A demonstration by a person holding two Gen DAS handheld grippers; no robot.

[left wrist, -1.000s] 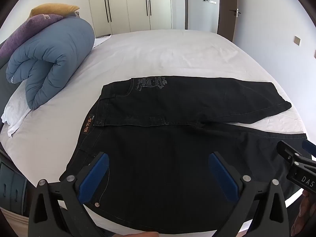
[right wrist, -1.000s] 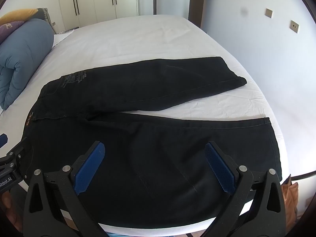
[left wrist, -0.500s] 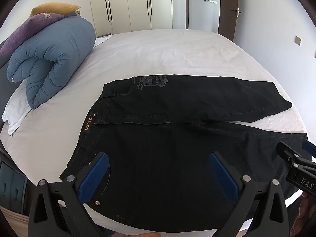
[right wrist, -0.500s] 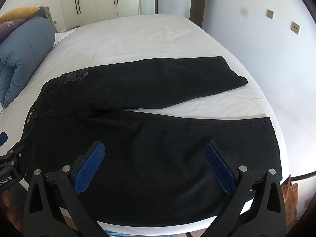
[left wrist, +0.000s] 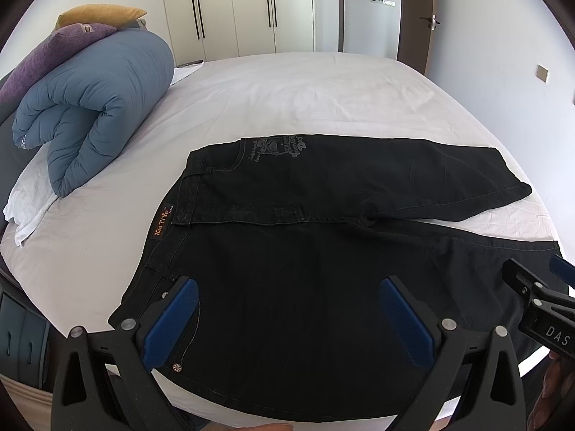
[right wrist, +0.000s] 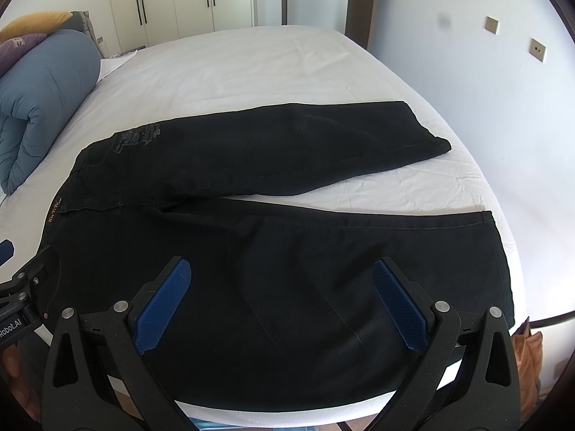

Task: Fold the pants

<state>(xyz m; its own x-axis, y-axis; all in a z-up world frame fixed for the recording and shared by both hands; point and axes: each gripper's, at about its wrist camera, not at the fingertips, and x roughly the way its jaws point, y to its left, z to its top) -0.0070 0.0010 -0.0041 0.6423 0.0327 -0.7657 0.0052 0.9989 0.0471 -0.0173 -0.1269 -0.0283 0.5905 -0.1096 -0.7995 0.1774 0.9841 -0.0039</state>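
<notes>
black pants (left wrist: pixel 323 251) with grey print and an orange waist label lie on a white bed (left wrist: pixel 305 100), beside a blue duvet (left wrist: pixel 90 107), purple and mustard pillows, blue-padded black claws.

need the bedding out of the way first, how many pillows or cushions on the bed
2 in view: a yellow cushion on top and a purple cushion under it, both behind the rolled blue duvet. More may be hidden behind it.

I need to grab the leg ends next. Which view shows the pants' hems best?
The right wrist view: both hems of the pants show, the far one and the near one. In the left wrist view the far hem shows, but the right tool covers the near one.
</notes>
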